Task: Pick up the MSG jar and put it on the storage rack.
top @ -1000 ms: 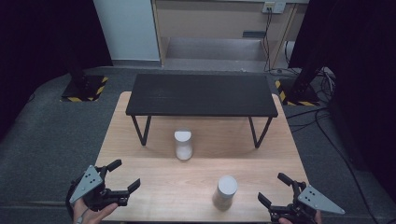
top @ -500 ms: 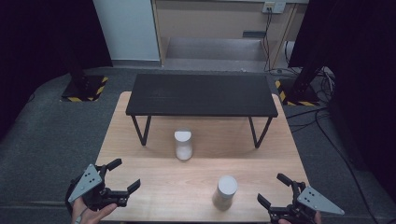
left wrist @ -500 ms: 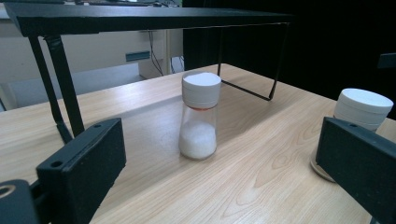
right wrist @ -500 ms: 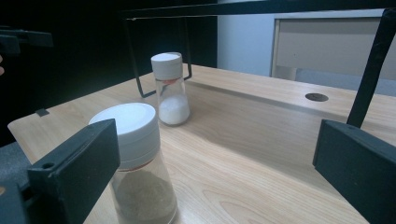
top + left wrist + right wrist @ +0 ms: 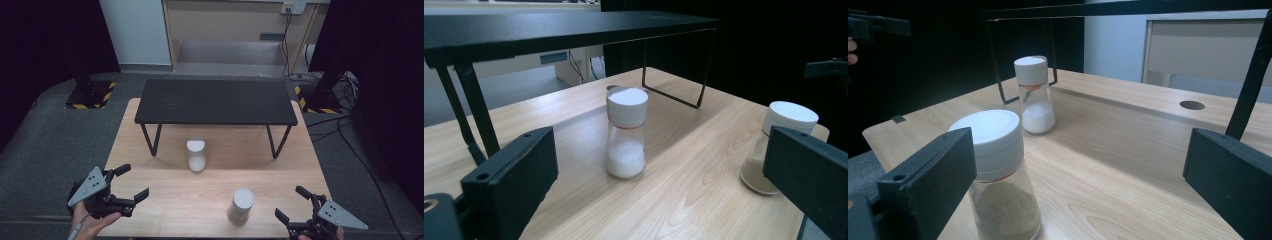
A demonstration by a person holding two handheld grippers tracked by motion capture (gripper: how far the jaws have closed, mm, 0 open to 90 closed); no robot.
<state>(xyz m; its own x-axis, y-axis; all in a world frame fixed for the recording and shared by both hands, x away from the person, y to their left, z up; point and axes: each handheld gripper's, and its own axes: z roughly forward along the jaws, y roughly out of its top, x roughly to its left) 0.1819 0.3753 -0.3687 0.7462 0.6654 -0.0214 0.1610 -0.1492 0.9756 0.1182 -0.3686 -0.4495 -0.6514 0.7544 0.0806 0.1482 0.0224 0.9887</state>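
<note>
A clear shaker of white grains with a white cap [image 5: 196, 155] stands upright mid-table, just in front of the black rack [image 5: 215, 100]. A second white-capped shaker, holding brown powder [image 5: 242, 205], stands nearer the front edge, right of centre. My left gripper [image 5: 132, 181] hovers open at the table's front left corner, well apart from both shakers. My right gripper [image 5: 291, 202] is open at the front right, a short way right of the brown shaker. In the right gripper view the brown shaker [image 5: 998, 175] is close beside the left jaw, the white one [image 5: 1035, 95] farther back.
The wooden table [image 5: 165, 195] has its front edge just under both hands. The low black rack on thin metal legs [image 5: 150, 140] spans the table's far half. Dark floor and black stands with yellow-striped bases [image 5: 90, 95] surround the table.
</note>
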